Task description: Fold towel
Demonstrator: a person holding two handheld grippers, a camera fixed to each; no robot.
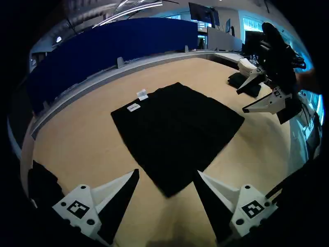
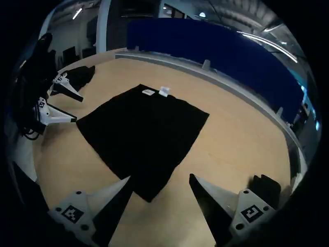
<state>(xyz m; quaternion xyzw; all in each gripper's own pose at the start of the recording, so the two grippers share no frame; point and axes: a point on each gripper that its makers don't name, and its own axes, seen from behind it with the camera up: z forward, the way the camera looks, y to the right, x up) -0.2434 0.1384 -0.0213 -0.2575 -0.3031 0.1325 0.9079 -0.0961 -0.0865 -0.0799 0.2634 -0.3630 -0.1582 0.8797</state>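
Observation:
A black towel (image 1: 177,131) lies flat in one layer on the light wooden table (image 1: 82,140), with two small white tags (image 1: 142,94) at its far edge. My left gripper (image 1: 166,173) hovers open over the towel's near corner, and nothing is between its fingers. My right gripper (image 1: 240,101), held by a hand (image 1: 306,78), hangs open beside the towel's right corner. In the right gripper view the towel (image 2: 144,131) spreads ahead of my open right gripper (image 2: 159,178), whose fingers flank a near corner. The left gripper (image 2: 79,110) stands open at the towel's left corner.
A blue partition (image 1: 111,45) runs along the table's far edge. Dark cloth piles lie at the table's sides (image 1: 246,82) (image 1: 43,185) (image 2: 267,187) (image 2: 80,74). Monitors (image 1: 203,14) stand beyond the partition. Bare wood surrounds the towel.

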